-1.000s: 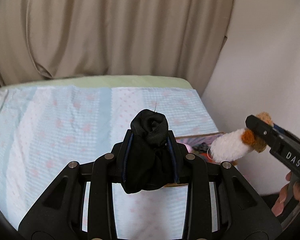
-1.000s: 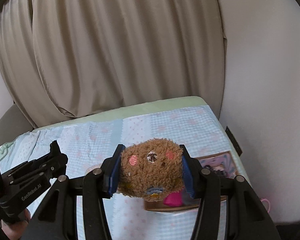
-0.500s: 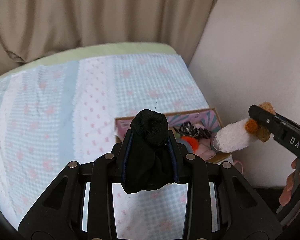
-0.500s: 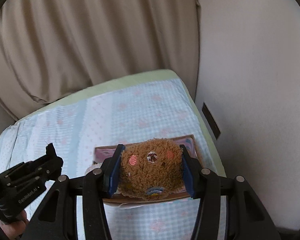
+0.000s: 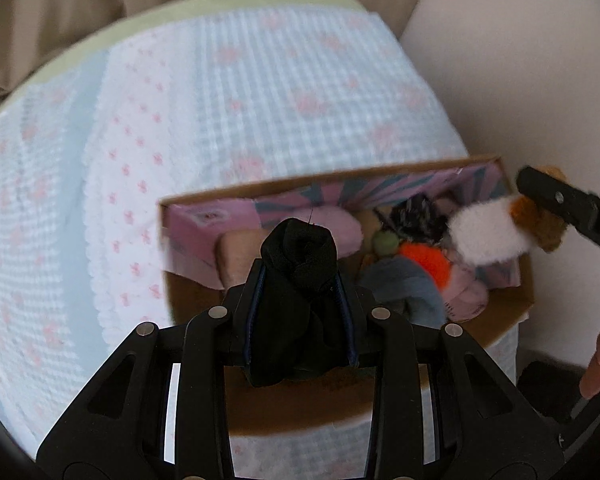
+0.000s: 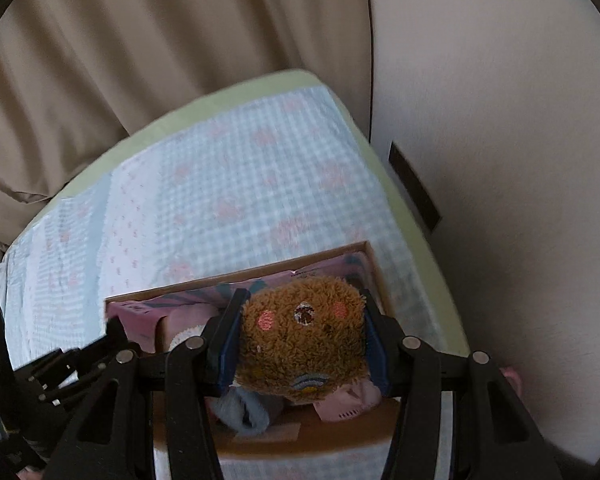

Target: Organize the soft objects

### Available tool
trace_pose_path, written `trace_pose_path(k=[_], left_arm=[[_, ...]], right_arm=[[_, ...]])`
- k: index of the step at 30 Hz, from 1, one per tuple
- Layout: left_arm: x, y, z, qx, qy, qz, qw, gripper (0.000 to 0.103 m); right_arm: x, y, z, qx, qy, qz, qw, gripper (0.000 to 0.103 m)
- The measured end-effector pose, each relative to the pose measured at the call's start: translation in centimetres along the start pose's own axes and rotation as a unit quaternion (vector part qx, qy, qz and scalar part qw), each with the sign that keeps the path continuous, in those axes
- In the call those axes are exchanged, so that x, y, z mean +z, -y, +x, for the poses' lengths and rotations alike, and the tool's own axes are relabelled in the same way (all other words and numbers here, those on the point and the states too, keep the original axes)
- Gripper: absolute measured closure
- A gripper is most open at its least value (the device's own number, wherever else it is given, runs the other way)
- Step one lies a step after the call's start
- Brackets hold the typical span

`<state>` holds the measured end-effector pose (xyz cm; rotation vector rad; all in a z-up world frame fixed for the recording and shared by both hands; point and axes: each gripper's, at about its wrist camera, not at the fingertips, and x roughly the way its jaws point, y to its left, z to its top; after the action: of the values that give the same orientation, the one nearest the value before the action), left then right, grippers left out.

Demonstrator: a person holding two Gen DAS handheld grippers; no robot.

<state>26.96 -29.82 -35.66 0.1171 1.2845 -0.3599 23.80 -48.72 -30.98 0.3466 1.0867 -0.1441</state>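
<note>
Two grippers, each pinching a soft object, above a cardboard box on a bed.

The left gripper is pressed tight on a rolled black sock, matte and bunched into a knot at the top; the right gripper clamps a brown plush toy, shaggy, rounded, with stitched pink cheeks; the box, pink-patterned inside, holds an orange pompom, a grey sock and other soft pieces; the bedspread is waffle-textured, pale blue check with pink motifs; only the left wrist view shows the toy's white fluffy end and the person's fingers; only the right wrist view shows the toy's face.
</note>
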Motion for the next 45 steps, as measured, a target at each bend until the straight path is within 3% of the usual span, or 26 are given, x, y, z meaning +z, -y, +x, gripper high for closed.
trace_pose_path(k=[9,11,12,13,14,15,16,21,25,31,37,45], left_arm=[[-0.6,0.7,3.7,0.004,-0.033,0.013,0.9994,0.074],[-0.6,0.7,3.5,-0.012,-0.034,0.010,0.9993,0.067],[-0.6,0.7,3.5,-0.012,-0.040,0.010,0.9991,0.039],[-0.7,0.7,3.7,-0.005,-0.047,0.011,0.9988,0.000],[-0.9,0.7,3.6,-0.003,-0.048,0.010,0.9988,0.001],[-1.1,0.5,3.6,-0.008,-0.051,0.008,0.9986,0.000],[-1.3,0.3,3.7,-0.017,-0.055,0.003,0.9983,0.000],[-1.9,-0.4,3.0,-0.022,-0.054,-0.012,0.9983,0.000],[-1.8,-0.7,1.5,-0.018,-0.040,-0.012,0.9990,0.000],[-2.0,-1.2,-2.1,-0.016,-0.012,-0.019,0.9996,0.000],[-3.4,-1.0,-7.7,-0.018,0.028,-0.021,0.9992,0.000],[-6.5,-1.3,-18.4,-0.006,0.105,-0.031,0.9940,0.000]], right_arm=[[-0.1,0.5,6.7,0.027,-0.052,0.056,0.997,0.054],[0.0,0.5,7.3,0.032,-0.055,0.066,0.996,0.052],[0.0,0.5,7.7,0.033,-0.062,0.069,0.995,0.050],[0.0,0.6,8.1,0.030,-0.072,0.071,0.994,0.043],[0.0,0.5,8.3,0.028,-0.077,0.071,0.994,0.036],[0.0,0.5,8.4,0.025,-0.082,0.069,0.994,0.014],[0.0,0.6,8.4,0.020,-0.082,0.069,0.994,0.000],[-0.5,0.8,7.7,0.000,-0.081,0.070,0.994,0.000],[-0.6,0.8,7.1,0.010,-0.089,0.065,0.994,0.000],[-0.6,-0.1,3.8,0.009,-0.066,0.052,0.996,0.000],[-1.1,-1.1,-1.2,0.017,-0.038,0.036,0.998,0.000],[-2.9,-3.7,-10.9,0.030,0.017,-0.006,0.999,0.000]])
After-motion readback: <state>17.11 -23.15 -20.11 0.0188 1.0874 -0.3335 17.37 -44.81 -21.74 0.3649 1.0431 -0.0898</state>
